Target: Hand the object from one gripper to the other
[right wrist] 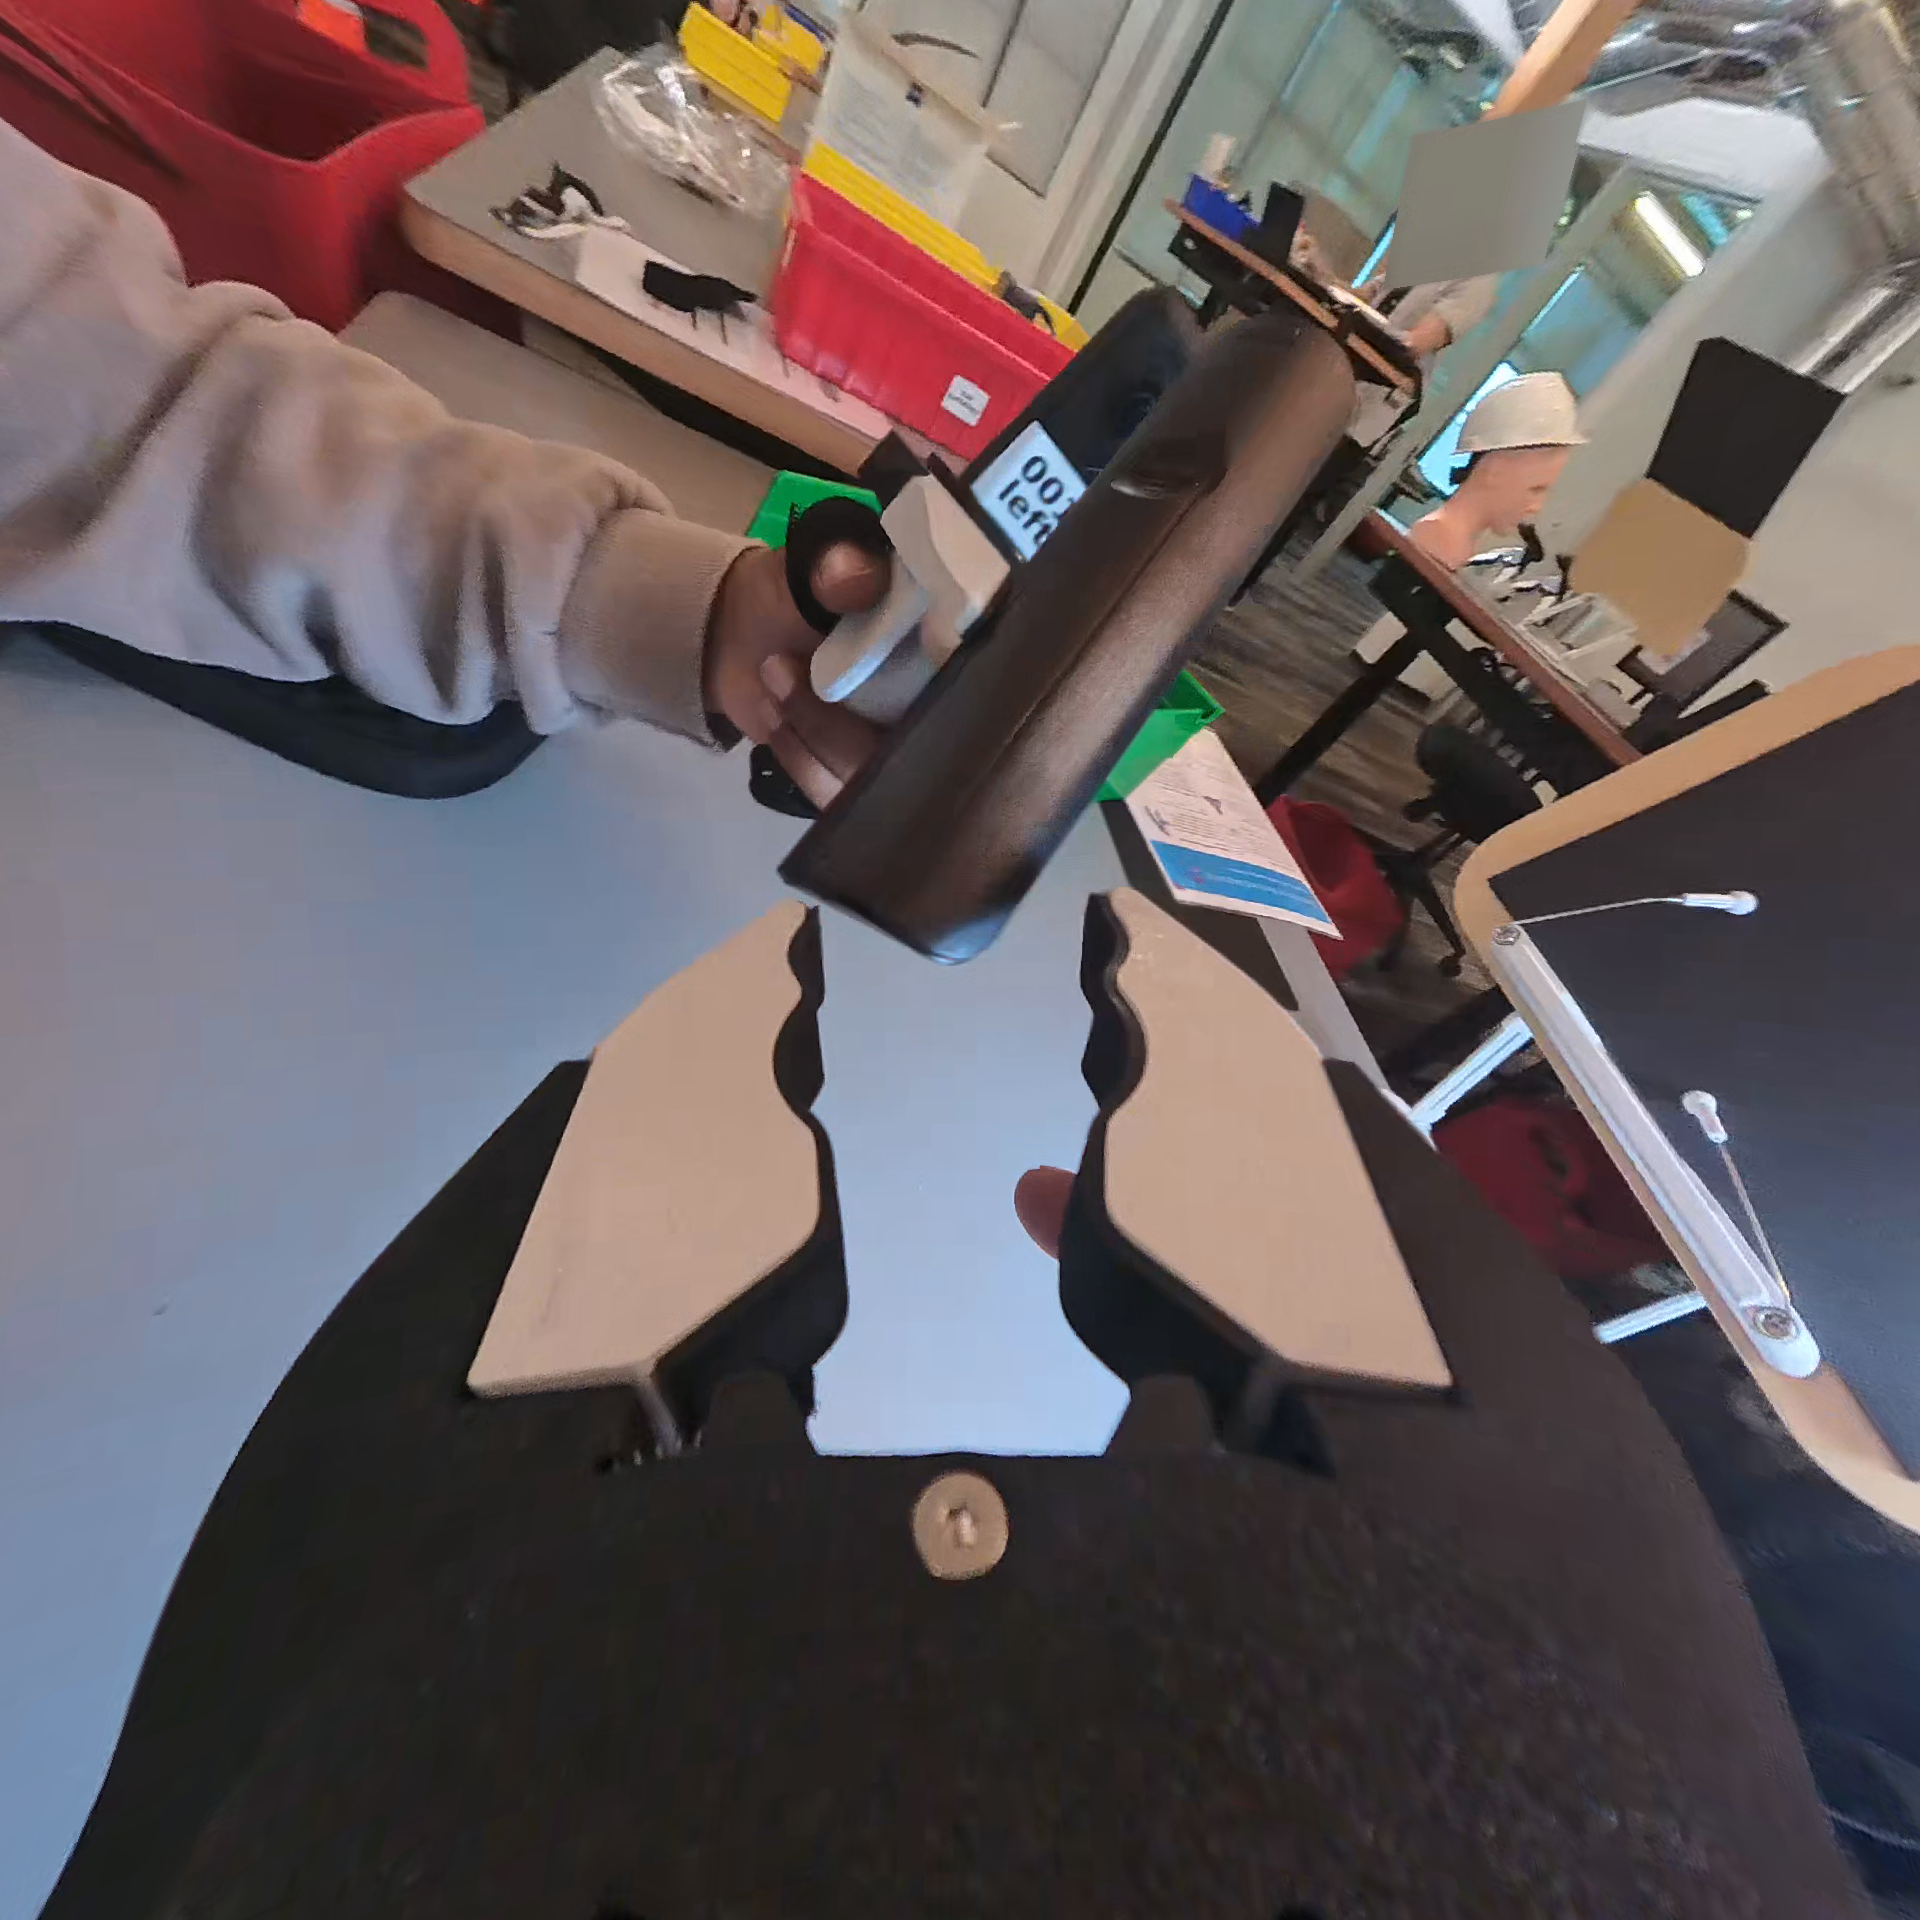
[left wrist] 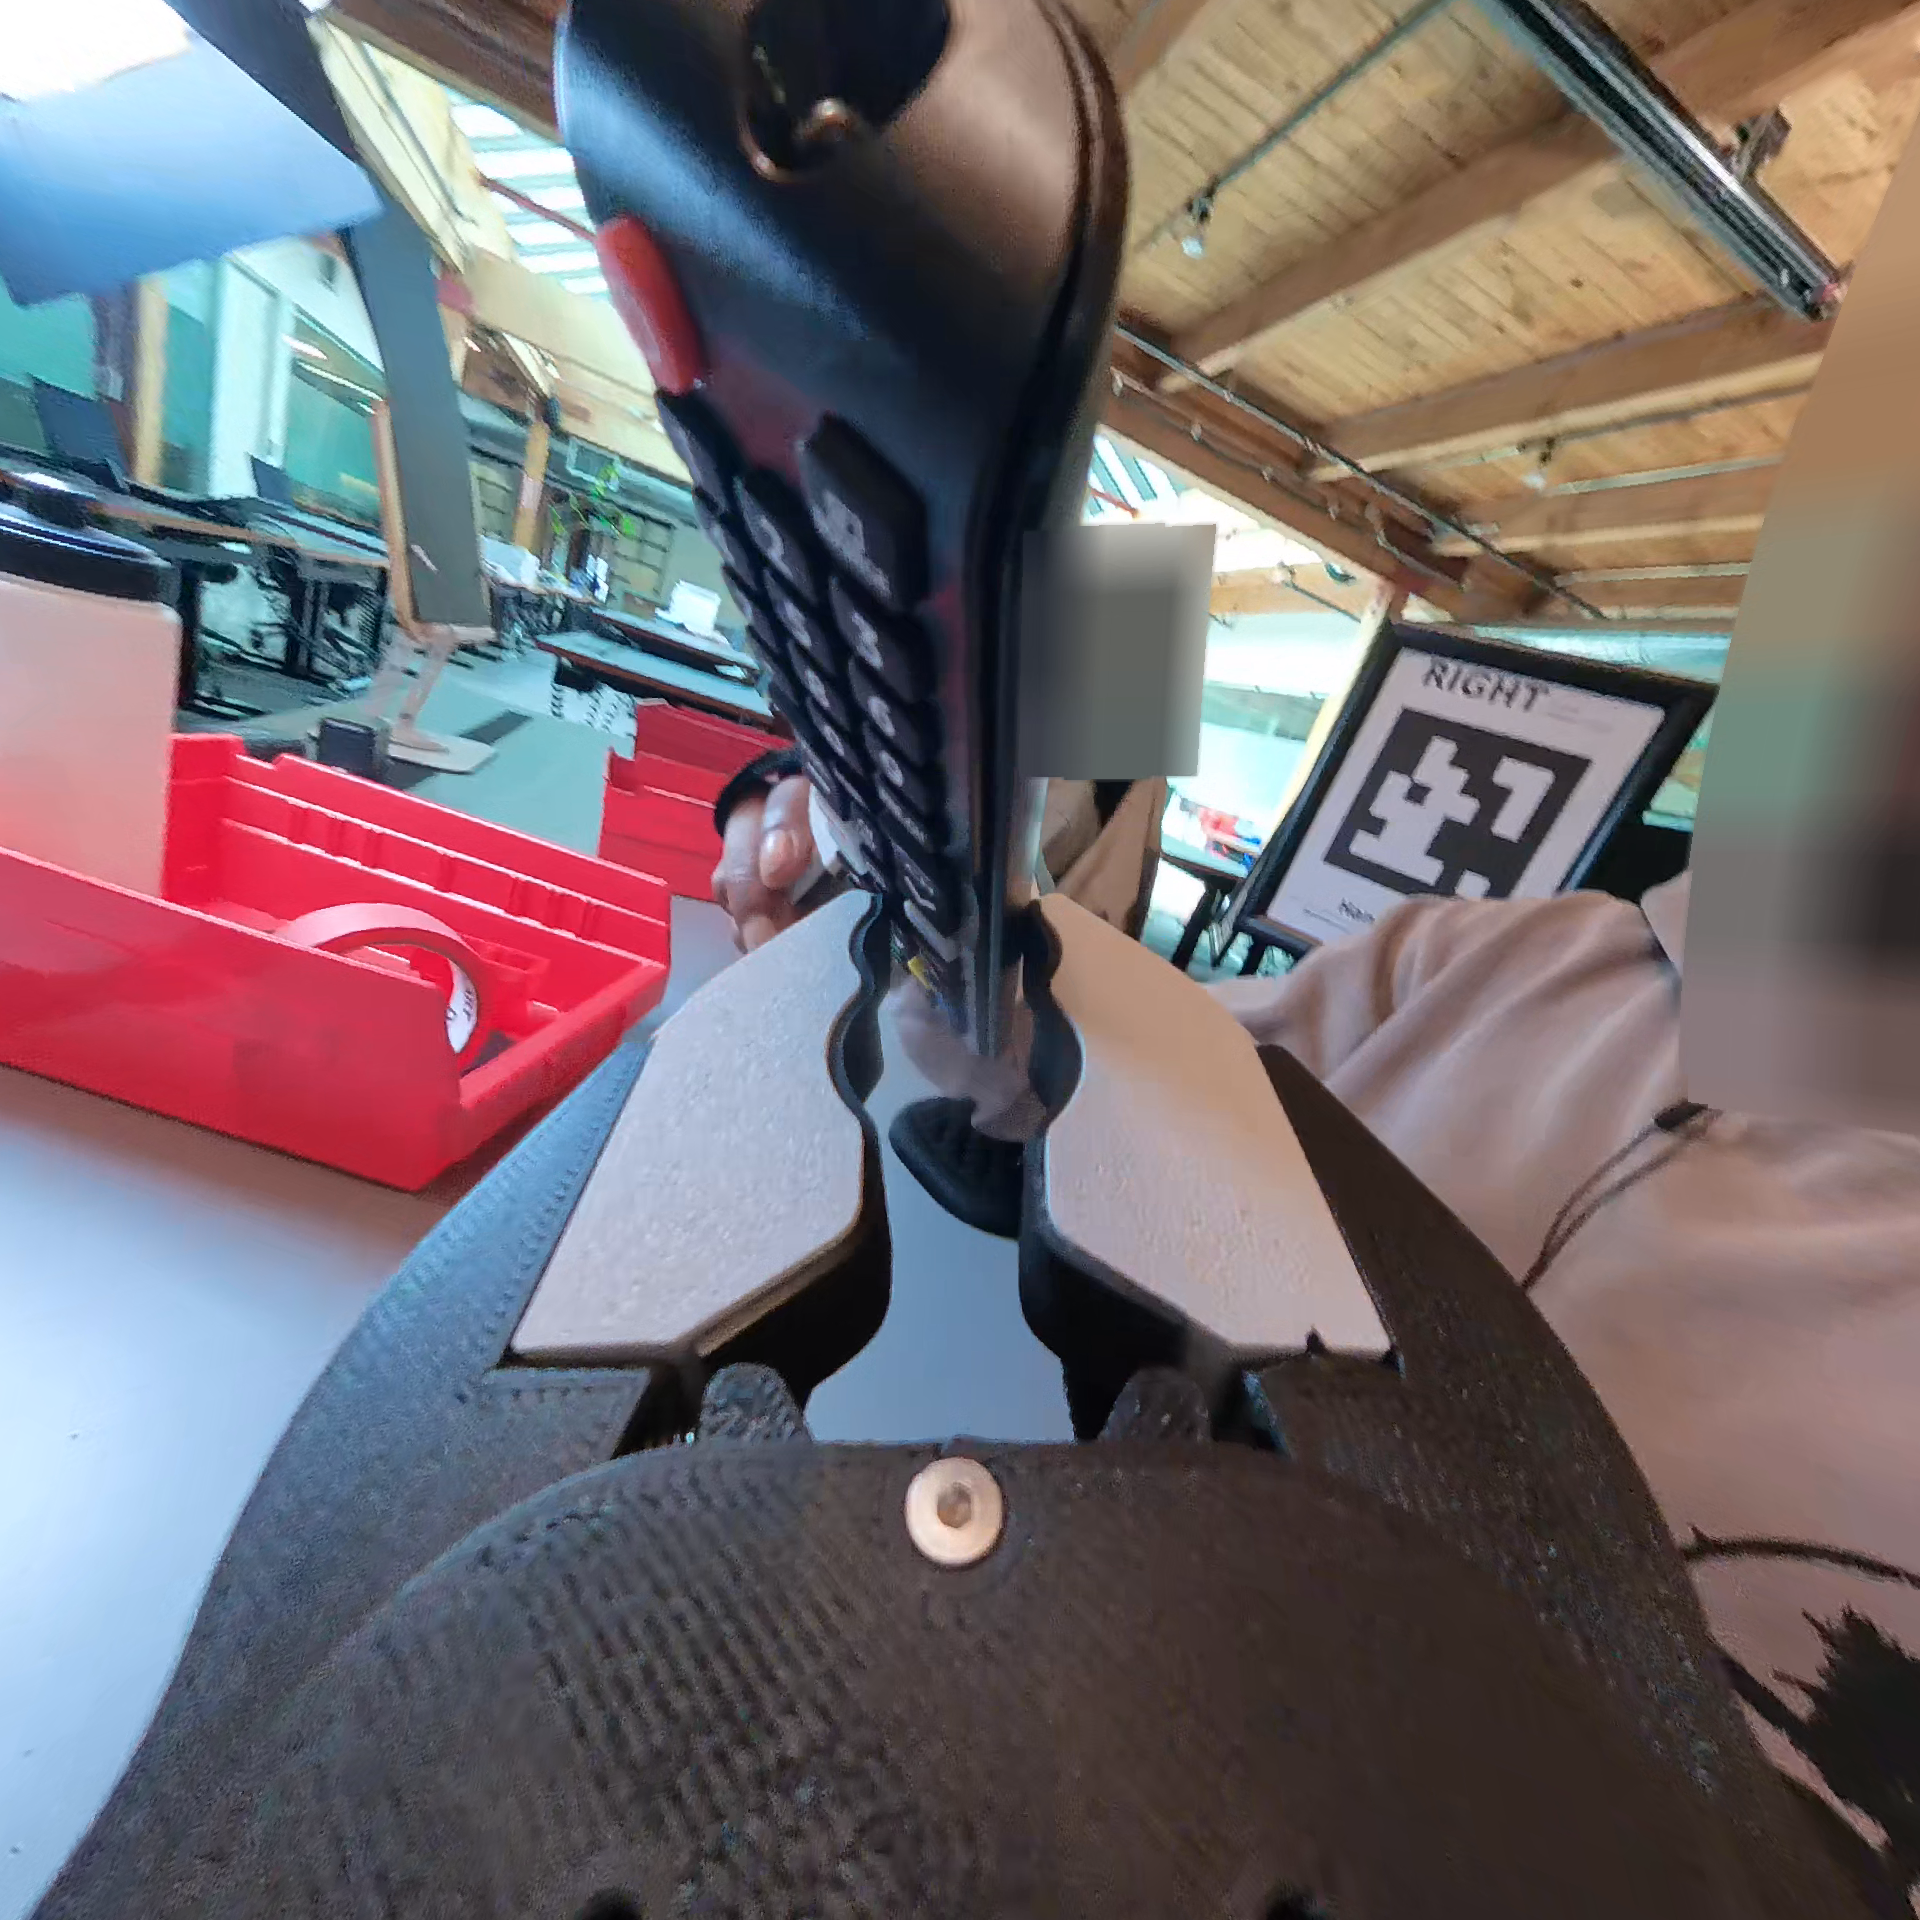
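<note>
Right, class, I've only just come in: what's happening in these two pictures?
A person is passing a black remote control between two hand-held grippers. The left gripper is shut on one end of it and holds it out. The right gripper is open, its fingertips just short of the remote's free end, above the grey table. The handover isn't done.

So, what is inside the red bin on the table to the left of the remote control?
The red bin holds a roll of red tape standing on edge. Its moulded ribs show behind the roll. The bin's near wall covers the floor beneath the roll.
</note>
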Demonstrator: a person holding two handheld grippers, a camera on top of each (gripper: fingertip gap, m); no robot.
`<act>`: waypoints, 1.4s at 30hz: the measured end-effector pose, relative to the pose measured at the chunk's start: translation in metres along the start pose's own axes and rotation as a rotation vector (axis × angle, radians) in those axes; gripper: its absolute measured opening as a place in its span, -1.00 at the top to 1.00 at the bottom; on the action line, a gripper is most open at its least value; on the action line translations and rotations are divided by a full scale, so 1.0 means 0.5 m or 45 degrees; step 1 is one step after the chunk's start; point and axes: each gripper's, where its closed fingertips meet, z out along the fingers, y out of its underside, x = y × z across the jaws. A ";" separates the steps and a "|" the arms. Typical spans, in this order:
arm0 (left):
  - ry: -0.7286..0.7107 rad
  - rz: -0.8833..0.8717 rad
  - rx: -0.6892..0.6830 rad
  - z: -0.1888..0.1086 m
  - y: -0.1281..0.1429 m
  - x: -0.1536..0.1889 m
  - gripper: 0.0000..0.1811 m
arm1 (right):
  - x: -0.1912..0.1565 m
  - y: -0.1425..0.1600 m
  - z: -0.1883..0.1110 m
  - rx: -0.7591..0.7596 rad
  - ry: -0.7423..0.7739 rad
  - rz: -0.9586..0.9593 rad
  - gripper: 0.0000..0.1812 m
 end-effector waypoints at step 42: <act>-0.528 -0.228 0.381 -0.010 -0.014 -0.121 0.58 | 0.101 0.033 0.063 -0.459 1.106 -0.982 0.74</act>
